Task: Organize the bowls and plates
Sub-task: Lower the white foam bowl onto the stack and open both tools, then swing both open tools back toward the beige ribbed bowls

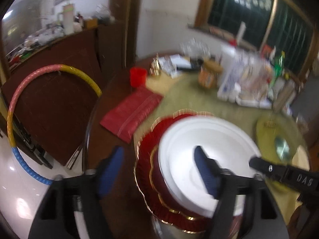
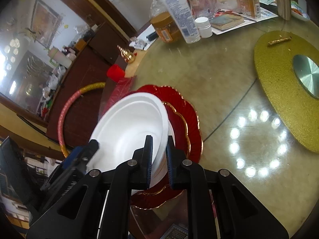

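A white plate (image 2: 127, 123) sits tilted on a stack of red gold-rimmed plates (image 2: 187, 123) near the table's edge. Under it a second white rim shows. My right gripper (image 2: 159, 145) is shut on the near rim of the white plate, one finger inside and one outside. In the left wrist view the same white plate (image 1: 215, 139) lies over the red plates (image 1: 147, 151). My left gripper (image 1: 158, 155) stands open, with its right finger over the plate and its left finger outside it; the pads do not press. The right gripper (image 1: 257, 162) reaches in from the right.
A red folded bag (image 1: 131, 111) and a red cup (image 1: 137, 75) lie beyond the stack. A coloured hoop (image 1: 20, 103) leans on a dark cabinet to the left. A gold turntable (image 2: 279, 75) sits at the right. Bottles and jars (image 2: 177, 10) crowd the far side.
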Demonstrator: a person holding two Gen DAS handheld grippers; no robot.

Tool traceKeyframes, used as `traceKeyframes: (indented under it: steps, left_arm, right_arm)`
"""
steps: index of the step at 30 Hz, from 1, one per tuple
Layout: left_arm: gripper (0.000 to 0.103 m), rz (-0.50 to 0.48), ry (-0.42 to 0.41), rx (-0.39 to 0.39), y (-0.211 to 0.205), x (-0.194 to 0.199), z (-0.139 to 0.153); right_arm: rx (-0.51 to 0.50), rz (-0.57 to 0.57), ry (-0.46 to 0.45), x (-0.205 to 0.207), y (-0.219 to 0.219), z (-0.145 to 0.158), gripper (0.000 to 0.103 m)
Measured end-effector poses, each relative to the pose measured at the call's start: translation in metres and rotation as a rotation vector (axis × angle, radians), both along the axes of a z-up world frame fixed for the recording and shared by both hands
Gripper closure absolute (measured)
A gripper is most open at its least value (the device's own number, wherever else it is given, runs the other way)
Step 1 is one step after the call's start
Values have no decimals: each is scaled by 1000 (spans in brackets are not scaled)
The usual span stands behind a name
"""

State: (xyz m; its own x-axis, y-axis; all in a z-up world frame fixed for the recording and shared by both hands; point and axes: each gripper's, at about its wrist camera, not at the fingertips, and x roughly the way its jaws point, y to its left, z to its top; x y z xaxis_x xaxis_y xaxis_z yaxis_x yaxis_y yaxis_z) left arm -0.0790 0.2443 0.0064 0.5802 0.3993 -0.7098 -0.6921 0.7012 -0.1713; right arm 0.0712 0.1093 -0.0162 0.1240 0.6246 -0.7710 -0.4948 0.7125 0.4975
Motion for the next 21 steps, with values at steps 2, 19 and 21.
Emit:
traceKeyframes:
  steps: [2, 19, 21]
  left_arm:
    - [23, 36, -54, 22, -1, -8, 8]
    - [20, -275, -130, 127, -109, 36, 23]
    - [20, -341, -97, 122, -128, 46, 15]
  right_arm:
    - [48, -30, -3, 0, -14, 5, 87]
    - [260, -294, 39, -15, -156, -10, 30]
    - [258, -345, 57, -13, -180, -20, 30]
